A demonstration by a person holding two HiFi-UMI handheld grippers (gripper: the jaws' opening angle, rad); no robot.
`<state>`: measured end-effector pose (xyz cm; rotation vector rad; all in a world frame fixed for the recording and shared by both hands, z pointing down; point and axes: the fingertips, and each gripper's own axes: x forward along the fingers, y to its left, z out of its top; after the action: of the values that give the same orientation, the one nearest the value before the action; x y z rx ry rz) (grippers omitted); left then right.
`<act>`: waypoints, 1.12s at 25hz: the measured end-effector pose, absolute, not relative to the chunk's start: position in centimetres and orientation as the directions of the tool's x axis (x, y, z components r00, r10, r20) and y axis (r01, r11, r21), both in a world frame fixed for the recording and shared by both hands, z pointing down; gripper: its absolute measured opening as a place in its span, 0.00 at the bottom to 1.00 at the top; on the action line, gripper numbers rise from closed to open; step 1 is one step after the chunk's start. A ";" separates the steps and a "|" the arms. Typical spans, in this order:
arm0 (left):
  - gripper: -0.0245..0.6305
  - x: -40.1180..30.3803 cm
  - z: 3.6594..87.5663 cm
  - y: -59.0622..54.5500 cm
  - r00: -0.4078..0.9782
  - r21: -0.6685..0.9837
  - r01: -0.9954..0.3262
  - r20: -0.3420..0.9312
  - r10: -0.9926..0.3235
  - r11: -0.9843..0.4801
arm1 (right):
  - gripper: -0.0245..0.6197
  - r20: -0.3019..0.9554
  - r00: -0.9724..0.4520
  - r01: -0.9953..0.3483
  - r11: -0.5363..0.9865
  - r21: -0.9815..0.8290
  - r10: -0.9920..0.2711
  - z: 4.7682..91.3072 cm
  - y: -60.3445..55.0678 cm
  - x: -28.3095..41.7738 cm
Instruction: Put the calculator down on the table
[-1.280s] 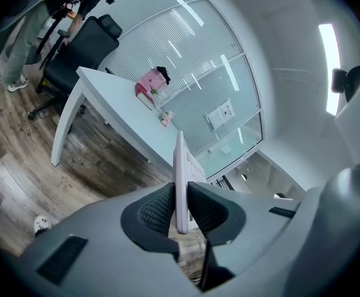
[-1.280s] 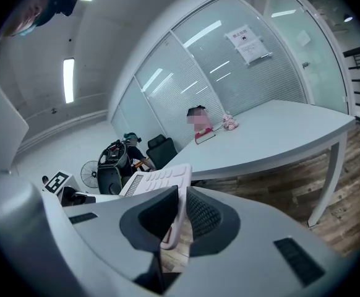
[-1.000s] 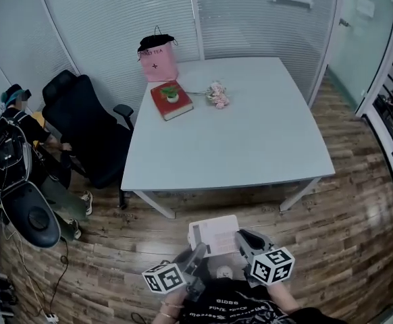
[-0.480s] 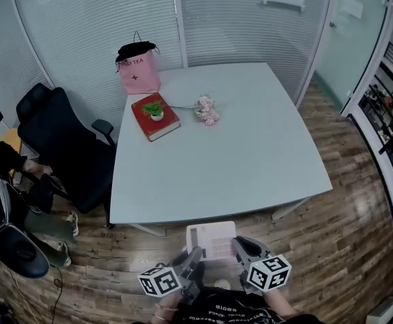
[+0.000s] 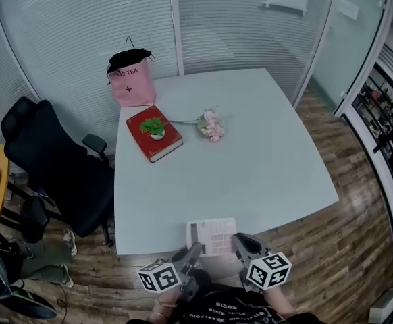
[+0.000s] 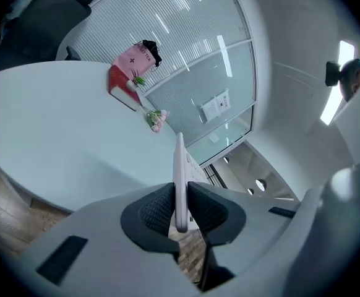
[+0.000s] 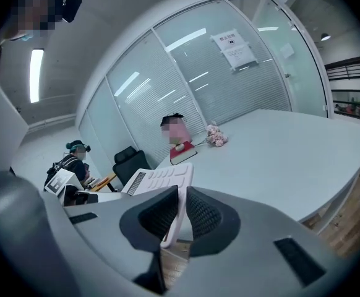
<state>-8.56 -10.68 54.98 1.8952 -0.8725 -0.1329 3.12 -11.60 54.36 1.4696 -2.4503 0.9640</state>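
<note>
Calculator [image 5: 212, 236] advanced, now overlapping near edge of table [image 5: 250, 154] — view closer

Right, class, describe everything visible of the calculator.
The calculator is a thin, pale slab, plastic by its look, with a dark strip along one side and rows of pale keys. It is held face up by its near edge: the left hand-held gripper and right hand-held gripper are both shut on it. It shows over the near edge of the table, apparently not resting there.
</note>
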 end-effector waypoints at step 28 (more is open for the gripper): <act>0.16 -12.5 55.4 -22.3 0.724 0.811 -0.540 0.312 -0.615 -0.225 | 0.12 0.453 -0.519 -0.835 0.315 -0.452 -0.725 54.9 -23.0 -0.7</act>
<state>-12.50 -22.31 55.35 1.8897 -0.8929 -0.0903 -0.73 -23.03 54.89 1.4431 -2.4084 0.9848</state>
